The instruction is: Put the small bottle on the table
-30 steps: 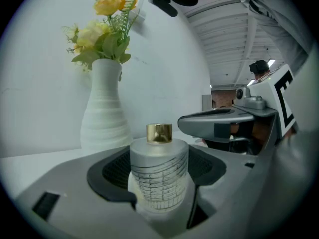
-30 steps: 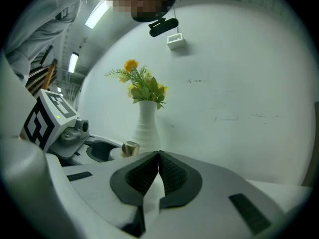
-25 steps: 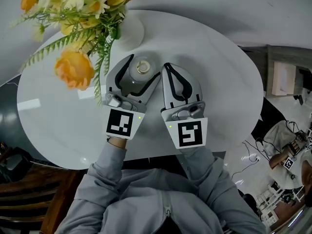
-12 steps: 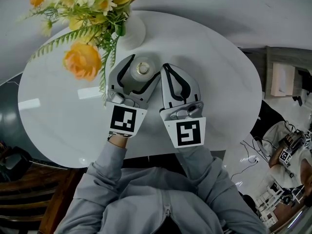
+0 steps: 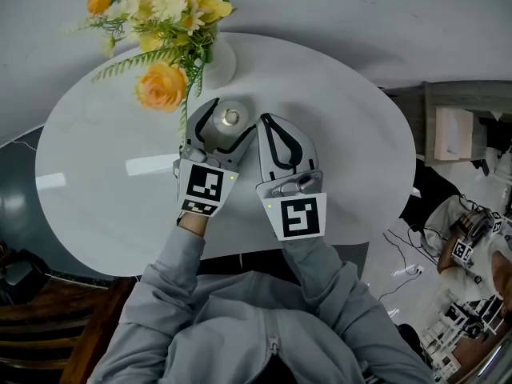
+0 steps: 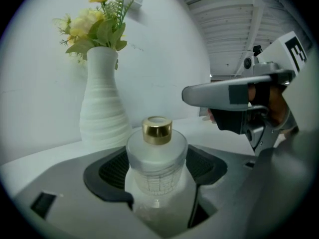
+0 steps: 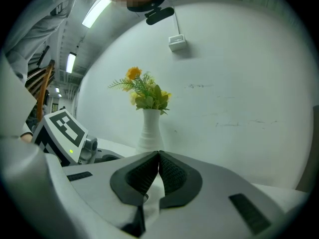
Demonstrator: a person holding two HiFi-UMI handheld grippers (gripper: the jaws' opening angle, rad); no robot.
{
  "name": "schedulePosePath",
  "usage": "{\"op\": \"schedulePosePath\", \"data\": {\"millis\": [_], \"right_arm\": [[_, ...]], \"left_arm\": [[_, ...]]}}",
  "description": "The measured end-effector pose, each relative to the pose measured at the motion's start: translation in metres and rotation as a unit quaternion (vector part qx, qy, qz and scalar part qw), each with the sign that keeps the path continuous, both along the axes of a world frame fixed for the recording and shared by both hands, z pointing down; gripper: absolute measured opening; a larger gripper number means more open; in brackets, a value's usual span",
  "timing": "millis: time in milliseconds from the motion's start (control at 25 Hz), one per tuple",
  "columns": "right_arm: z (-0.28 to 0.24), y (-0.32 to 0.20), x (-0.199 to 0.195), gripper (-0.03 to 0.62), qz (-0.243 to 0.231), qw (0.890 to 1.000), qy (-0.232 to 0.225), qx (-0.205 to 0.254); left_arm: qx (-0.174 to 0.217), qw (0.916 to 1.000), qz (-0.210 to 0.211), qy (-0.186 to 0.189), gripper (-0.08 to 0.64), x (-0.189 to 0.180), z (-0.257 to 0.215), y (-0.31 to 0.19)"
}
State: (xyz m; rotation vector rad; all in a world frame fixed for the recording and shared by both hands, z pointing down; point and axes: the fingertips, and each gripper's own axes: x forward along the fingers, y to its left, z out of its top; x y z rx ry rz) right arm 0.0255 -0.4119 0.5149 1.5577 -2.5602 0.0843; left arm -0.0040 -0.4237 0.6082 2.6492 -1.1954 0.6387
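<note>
A small frosted bottle (image 5: 230, 118) with a gold cap stands upright between the jaws of my left gripper (image 5: 234, 115), which is shut on its sides. In the left gripper view the bottle (image 6: 157, 158) fills the gap between the black pads (image 6: 112, 171). It is over the round white table (image 5: 344, 134), just in front of the white vase (image 5: 216, 61). Whether its base touches the tabletop is hidden. My right gripper (image 5: 266, 120) lies close beside it on the right, shut and holding nothing, with its pads pressed together (image 7: 158, 158).
The white ribbed vase (image 6: 102, 108) of yellow and orange flowers (image 5: 160, 22) stands just behind the bottle. A wooden chair (image 5: 40, 326) is at the lower left below the table edge. A cabinet (image 5: 452, 134) and another person (image 5: 480, 246) are off to the right.
The head view has shifted, so the table and flowers sit a little differently in frame. Both grippers and the bottle keep their places in front of the vase.
</note>
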Motion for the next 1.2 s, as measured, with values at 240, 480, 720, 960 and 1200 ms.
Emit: {"op": "schedulePosePath", "data": {"millis": [240, 480, 720, 960, 1200], "right_arm": [[-0.005, 0.016, 0.0, 0.028, -0.011, 1.0, 0.018, -0.015], [-0.033, 0.035, 0.002, 0.028, -0.006, 1.0, 0.024, -0.011], [-0.08, 0.05, 0.005, 0.028, -0.004, 1.0, 0.022, 0.003], [-0.143, 0.068, 0.004, 0.026, 0.0, 1.0, 0.003, 0.026], [-0.19, 0.088, 0.012, 0.026, 0.014, 0.998, -0.003, 0.062]], "left_arm": [[-0.026, 0.9992, -0.032, 0.006, 0.353, -0.021, -0.014, 0.018], [-0.008, 0.9974, -0.062, 0.037, 0.343, -0.04, -0.061, 0.044], [0.062, 0.9946, -0.067, 0.049, 0.054, -0.041, -0.138, 0.059], [0.117, 0.9872, -0.08, 0.073, 0.008, -0.04, -0.223, 0.082], [0.172, 0.9685, -0.123, 0.132, 0.008, -0.056, -0.282, 0.096]]}}
